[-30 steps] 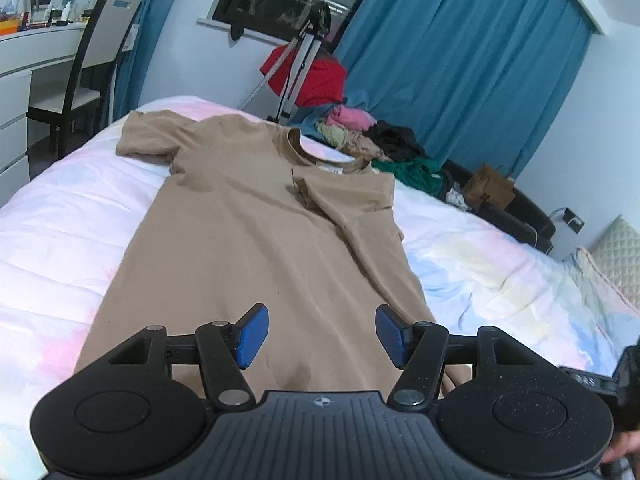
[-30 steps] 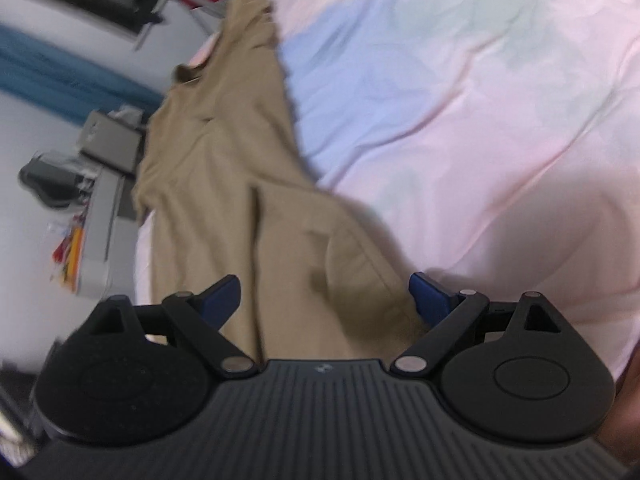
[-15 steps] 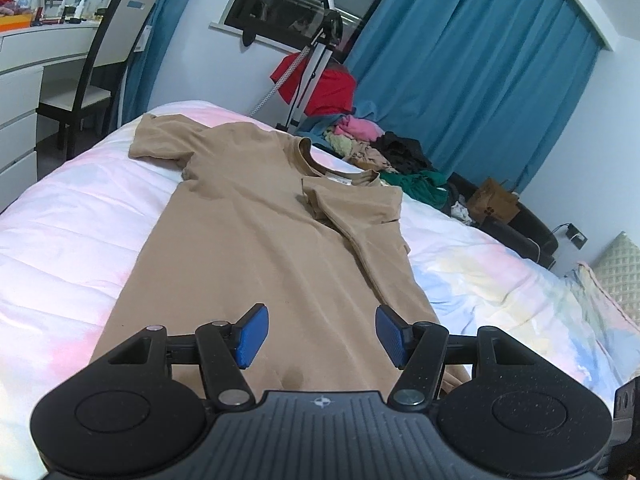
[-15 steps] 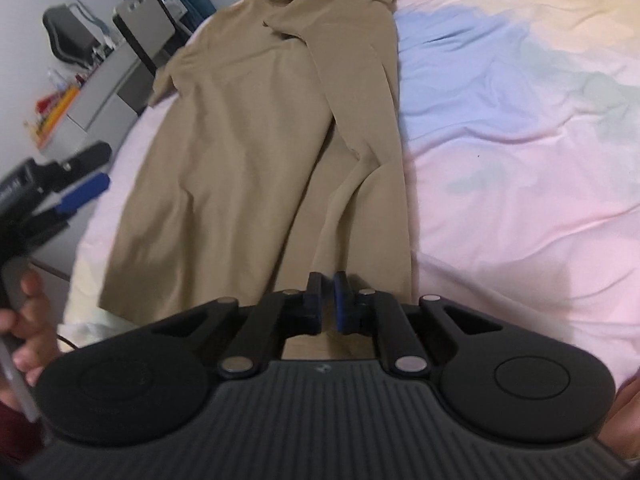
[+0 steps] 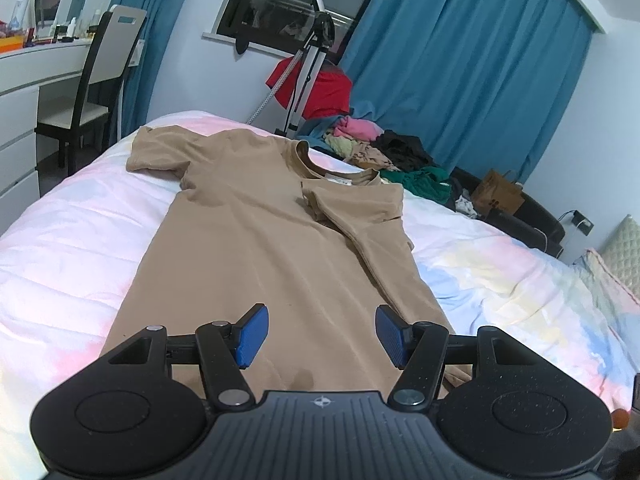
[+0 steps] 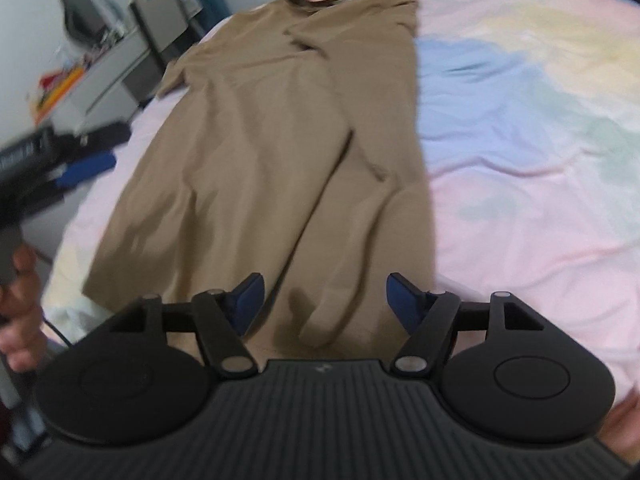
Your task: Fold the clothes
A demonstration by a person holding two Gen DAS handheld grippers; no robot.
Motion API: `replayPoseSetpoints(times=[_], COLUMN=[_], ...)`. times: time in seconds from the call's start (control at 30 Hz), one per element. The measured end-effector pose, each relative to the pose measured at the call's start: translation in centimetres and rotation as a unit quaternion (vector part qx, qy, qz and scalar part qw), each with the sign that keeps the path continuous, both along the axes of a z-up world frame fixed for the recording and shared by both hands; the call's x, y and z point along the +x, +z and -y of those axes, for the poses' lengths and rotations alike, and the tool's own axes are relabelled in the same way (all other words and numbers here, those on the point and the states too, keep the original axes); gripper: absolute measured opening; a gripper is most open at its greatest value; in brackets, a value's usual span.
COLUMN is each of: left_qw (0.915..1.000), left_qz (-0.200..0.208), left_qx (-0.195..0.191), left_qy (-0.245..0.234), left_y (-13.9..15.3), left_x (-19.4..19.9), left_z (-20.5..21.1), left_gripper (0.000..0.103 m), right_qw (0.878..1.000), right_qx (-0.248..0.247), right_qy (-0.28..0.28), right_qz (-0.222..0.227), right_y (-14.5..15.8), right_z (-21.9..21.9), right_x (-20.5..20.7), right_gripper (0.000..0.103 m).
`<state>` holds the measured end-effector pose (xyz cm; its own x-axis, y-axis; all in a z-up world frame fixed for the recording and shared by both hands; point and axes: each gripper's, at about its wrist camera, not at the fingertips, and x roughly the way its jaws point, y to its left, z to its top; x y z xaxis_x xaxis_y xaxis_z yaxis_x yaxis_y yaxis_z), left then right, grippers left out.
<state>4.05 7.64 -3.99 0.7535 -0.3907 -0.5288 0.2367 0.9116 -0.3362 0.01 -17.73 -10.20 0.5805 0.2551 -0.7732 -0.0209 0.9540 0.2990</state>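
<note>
- The tan t-shirt (image 5: 256, 248) is laid out flat on the bed (image 5: 72, 240), hem end toward the grippers and collar at the far end.
- Its right side is already folded in over the body: that sleeve (image 5: 356, 208) lies on top of the chest, and a long fold line runs down toward the hem. The other sleeve (image 5: 160, 152) is spread out flat on the far left.
- Same shirt in the right wrist view (image 6: 280, 140), a bit blurry, with a bumpy wrinkle in the fabric right by the hem.
- Left gripper (image 5: 318, 334) sits over the hem end with its blue pads spread wide, nothing between them. Can't tell whether it's touching the cloth or just above it.
- Right gripper (image 6: 324, 300) is also spread wide and holding nothing, over the hem near the folded side.
- The right wrist view also catches the left gripper (image 6: 76, 160) off at the left edge, with the person's hand (image 6: 20, 312) around its handle.
- The bedding is a pastel pink/blue/yellow print.
- Beyond the bed: a pile of clothes (image 5: 384, 152), a tripod (image 5: 308, 64) with something red draped behind it, blue curtains (image 5: 460, 80), a chair (image 5: 96, 96) at a white desk (image 5: 24, 80), and a brown paper bag (image 5: 498, 196).
</note>
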Motion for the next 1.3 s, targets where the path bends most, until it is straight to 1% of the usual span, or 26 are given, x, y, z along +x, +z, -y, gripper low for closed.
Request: replayPoseSetpoints(times=[0.03, 0.07, 0.1, 0.13, 0.17, 0.23, 0.3, 0.37, 0.47, 0.53, 0.63, 0.67, 0.77, 0.83, 0.87, 0.9, 0.93, 0.97, 1.1, 1.2, 1.3], left_qw=[1.0, 1.0, 1.0, 1.0, 1.0, 1.0, 1.0, 0.9999, 0.9999, 0.9998, 0.9998, 0.9997, 0.9998, 0.9998, 0.9999, 0.9999, 0.9999, 0.9999, 1.0, 1.0, 0.9998], left_qz=[0.0, 0.001, 0.001, 0.001, 0.002, 0.005, 0.007, 0.008, 0.008, 0.007, 0.006, 0.004, 0.002, 0.001, 0.0, 0.0, -0.001, -0.002, -0.004, -0.005, -0.014], left_qx=[0.001, 0.001, 0.002, 0.002, 0.003, 0.002, -0.001, -0.006, -0.012, -0.014, -0.013, -0.013, -0.009, -0.007, -0.007, -0.006, -0.004, -0.003, 0.003, 0.006, 0.003], left_qy=[0.001, 0.001, 0.002, 0.002, 0.003, 0.004, 0.005, 0.007, 0.01, 0.013, 0.017, 0.018, 0.018, 0.017, 0.016, 0.015, 0.014, 0.013, 0.008, 0.0, -0.011], left_y=[0.0, 0.0, 0.0, 0.0, 0.0, 0.1, 0.3, 0.4, 0.5, 0.5, 0.5, 0.5, 0.3, 0.3, 0.2, 0.1, 0.1, 0.0, -0.4, -0.8, -1.2], left_x=[0.0, 0.0, 0.0, 0.0, -0.1, -0.1, -0.1, -0.1, 0.1, 0.1, 0.2, 0.2, 0.2, 0.3, 0.3, 0.4, 0.5, 0.5, 0.8, 1.3, 2.4], left_z=[0.0, -0.1, -0.1, -0.2, -0.3, -0.5, -0.7, -1.0, -1.3, -1.5, -1.7, -1.7, -1.7, -1.6, -1.6, -1.5, -1.4, -1.3, -0.7, 0.0, 0.8], left_gripper=[0.062, 0.062, 0.062, 0.062, 0.062, 0.062, 0.062, 0.062, 0.062, 0.062, 0.062, 0.062, 0.062, 0.062, 0.062, 0.062, 0.062, 0.063, 0.067, 0.07, 0.072], right_qw=[1.0, 1.0, 0.999, 0.998, 0.997, 0.995, 0.992, 0.989, 0.983, 0.981, 0.979, 0.981, 0.986, 0.988, 0.989, 0.99, 0.991, 0.992, 0.994, 0.993, 0.987], right_qx=[-0.011, -0.023, -0.041, -0.058, -0.072, -0.078, -0.079, -0.072, -0.073, -0.073, -0.077, -0.069, -0.051, -0.036, -0.029, -0.023, -0.016, -0.008, 0.013, 0.013, 0.041], right_qy=[0.006, 0.013, 0.02, 0.028, 0.04, 0.062, 0.086, 0.111, 0.146, 0.163, 0.181, 0.18, 0.158, 0.147, 0.143, 0.138, 0.131, 0.125, 0.083, 0.021, -0.05], right_qz=[-0.006, -0.011, -0.014, -0.017, -0.013, 0.007, 0.04, 0.063, 0.082, 0.078, 0.053, 0.039, 0.006, -0.008, -0.01, -0.011, 0.0, 0.012, 0.067, 0.113, 0.144], right_y=[-0.3, -0.6, -0.8, -1.0, -0.9, 0.2, 2.3, 4.4, 6.3, 6.4, 4.2, 3.4, 1.1, 0.7, 0.9, 1.1, 1.6, 2.2, 5.3, 7.6, 9.1], right_z=[-0.5, -1.0, -1.6, -2.1, -2.6, -3.3, -4.0, -4.7, -5.7, -6.5, -7.3, -7.3, -6.8, -6.2, -5.8, -5.4, -4.9, -4.4, -2.0, 0.3, 3.0], right_x=[0.4, 0.7, 0.9, 1.1, 1.1, 0.6, -0.5, -1.4, -2.1, -1.9, -1.0, -0.3, 0.9, 1.4, 1.4, 1.3, 0.9, 0.4, 0.6, 1.8, 3.6], right_gripper=[0.06, 0.042, 0.017, 0.008, 0.006, 0.005, 0.005, 0.005, 0.005, 0.005, 0.005, 0.005, 0.007, 0.009, 0.014, 0.039, 0.054, 0.076, 0.075, 0.075, 0.075])
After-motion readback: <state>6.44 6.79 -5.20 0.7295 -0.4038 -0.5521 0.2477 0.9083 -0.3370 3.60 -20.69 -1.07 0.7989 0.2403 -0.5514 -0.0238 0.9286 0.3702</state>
